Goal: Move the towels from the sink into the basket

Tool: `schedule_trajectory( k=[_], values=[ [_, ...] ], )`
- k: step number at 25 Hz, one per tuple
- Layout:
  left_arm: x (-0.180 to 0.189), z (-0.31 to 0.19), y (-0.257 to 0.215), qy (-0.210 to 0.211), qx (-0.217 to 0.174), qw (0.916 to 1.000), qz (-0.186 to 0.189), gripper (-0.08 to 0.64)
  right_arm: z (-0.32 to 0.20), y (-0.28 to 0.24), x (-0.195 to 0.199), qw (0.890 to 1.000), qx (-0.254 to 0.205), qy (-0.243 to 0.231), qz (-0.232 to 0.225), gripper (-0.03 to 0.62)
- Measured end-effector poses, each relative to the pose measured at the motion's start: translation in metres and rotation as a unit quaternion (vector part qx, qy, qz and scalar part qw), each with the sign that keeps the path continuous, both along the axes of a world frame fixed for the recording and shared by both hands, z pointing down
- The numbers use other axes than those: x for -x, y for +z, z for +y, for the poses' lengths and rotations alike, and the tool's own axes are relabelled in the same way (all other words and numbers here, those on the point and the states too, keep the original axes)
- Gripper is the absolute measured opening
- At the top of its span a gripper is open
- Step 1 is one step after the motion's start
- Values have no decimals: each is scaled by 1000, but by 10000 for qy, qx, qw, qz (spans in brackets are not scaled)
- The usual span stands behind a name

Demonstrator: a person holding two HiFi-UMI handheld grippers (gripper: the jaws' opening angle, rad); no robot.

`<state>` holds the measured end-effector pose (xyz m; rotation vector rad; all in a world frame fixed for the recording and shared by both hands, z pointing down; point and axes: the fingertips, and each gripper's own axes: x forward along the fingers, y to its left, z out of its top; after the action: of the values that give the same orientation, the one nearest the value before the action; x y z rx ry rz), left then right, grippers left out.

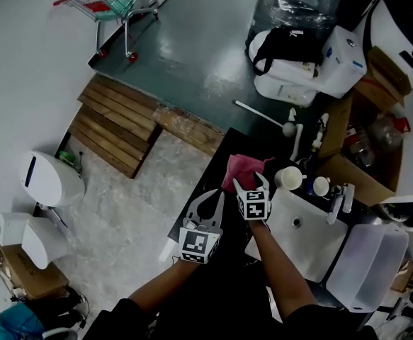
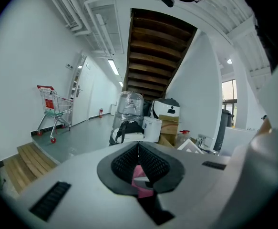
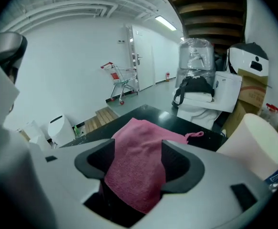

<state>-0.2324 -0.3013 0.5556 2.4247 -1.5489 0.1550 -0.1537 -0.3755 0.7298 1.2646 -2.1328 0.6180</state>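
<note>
Crumpled pink terry towel (image 1: 243,170) was found lying on the black countertop (image 1: 219,164) beside the white rectangular sink (image 1: 311,245), between the widely parted jaws of the right gripper (image 1: 249,180). The left gripper (image 1: 217,197) jaws were recorded closed, tip to tip.

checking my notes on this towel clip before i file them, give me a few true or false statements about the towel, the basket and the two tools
1. The pink towel lies on the black counter. True.
2. The towel is already in the white basket. False: it is on the counter beside the sink.
3. The right tool has its jaws apart, with the towel between them. True.
4. The left tool has its jaws wide open. False: they are together.
</note>
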Motion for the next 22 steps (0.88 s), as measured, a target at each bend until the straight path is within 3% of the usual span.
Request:
schedule_trajectory(
  k=[8,11,14,22],
  values=[
    [3,-1,3,57,3,9999,141,15,1,28,-1,9989,276,15,370,309],
    [3,-3,-5,96,-121,9997,196,15,-1,25,6,9988,241,-144,407,253],
    [0,-4,-7,127,-175,9996,206,15,1,26,14,9981,213,-380,440,120],
    [11,6,0,63,6,9999,131,15,4,21,12,9985,310,-374,241,84]
  ],
)
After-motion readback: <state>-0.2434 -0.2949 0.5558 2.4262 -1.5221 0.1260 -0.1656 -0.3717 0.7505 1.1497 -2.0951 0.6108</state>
